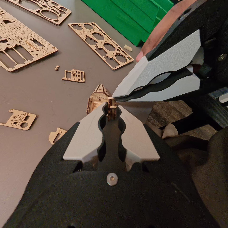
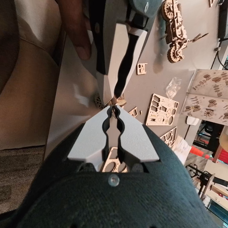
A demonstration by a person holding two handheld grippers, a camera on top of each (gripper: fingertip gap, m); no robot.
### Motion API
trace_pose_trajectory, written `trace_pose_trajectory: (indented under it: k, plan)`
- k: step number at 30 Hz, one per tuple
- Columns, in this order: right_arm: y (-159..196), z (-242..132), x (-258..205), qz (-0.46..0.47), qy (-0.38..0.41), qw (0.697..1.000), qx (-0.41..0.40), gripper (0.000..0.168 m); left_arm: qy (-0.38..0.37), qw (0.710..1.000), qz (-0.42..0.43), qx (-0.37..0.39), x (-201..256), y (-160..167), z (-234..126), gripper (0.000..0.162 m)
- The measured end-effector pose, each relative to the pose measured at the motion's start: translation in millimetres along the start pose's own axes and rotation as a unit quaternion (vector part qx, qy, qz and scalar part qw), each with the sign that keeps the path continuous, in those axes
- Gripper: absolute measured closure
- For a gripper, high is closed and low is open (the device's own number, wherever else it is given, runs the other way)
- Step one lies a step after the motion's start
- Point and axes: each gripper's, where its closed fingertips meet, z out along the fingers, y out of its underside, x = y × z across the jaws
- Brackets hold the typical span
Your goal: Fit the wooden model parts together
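Observation:
My left gripper (image 1: 111, 107) is shut on a small layered wooden sub-assembly (image 1: 112, 112), held at its tips above the grey table (image 1: 37, 93). My right gripper (image 1: 114, 98) reaches in from the right, shut on a tiny pale wooden piece (image 1: 110, 98) that touches the top of the sub-assembly. In the right wrist view my right gripper (image 2: 112, 108) meets the left gripper (image 2: 115, 97) tip to tip, with the wooden parts (image 2: 114, 101) mostly hidden between them. A small boat-shaped wooden model (image 1: 97, 98) lies just behind; I cannot tell if it is joined to the sub-assembly.
Punched wooden sheets (image 1: 101, 45) (image 1: 24, 43) and small cut-out frames (image 1: 74, 75) (image 1: 19, 119) lie on the table. A green block (image 1: 123, 18) stands at the back. A wooden motorcycle model (image 2: 175, 30), a booklet (image 2: 207, 96) and a plastic bag (image 2: 174, 86) lie farther off. The table edge is close by. Only a small space, under 4 cm, lies between the two pairs of fingers.

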Motion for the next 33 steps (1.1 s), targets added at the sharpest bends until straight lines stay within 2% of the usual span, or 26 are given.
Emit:
trace_pose_trajectory:
  k: [7, 14, 33]
  plan:
    - [2.4, 0.8, 2.0, 0.004, 0.012, 1.0, 0.004, 0.16, 0.001, 1.0, 0.0, 0.0, 0.2, 0.1, -0.1, 0.152]
    - [1.7, 3.2, 1.1, -0.015, 0.015, 1.0, 0.002, 0.165, 0.002, 1.0, 0.0, -0.001, 0.4, 0.2, 0.1, 0.152]
    - [2.1, 2.3, -1.0, -0.043, 0.0, 0.999, -0.014, 0.166, -0.002, 1.0, 0.005, 0.0, 0.8, 0.2, 0.2, 0.152]
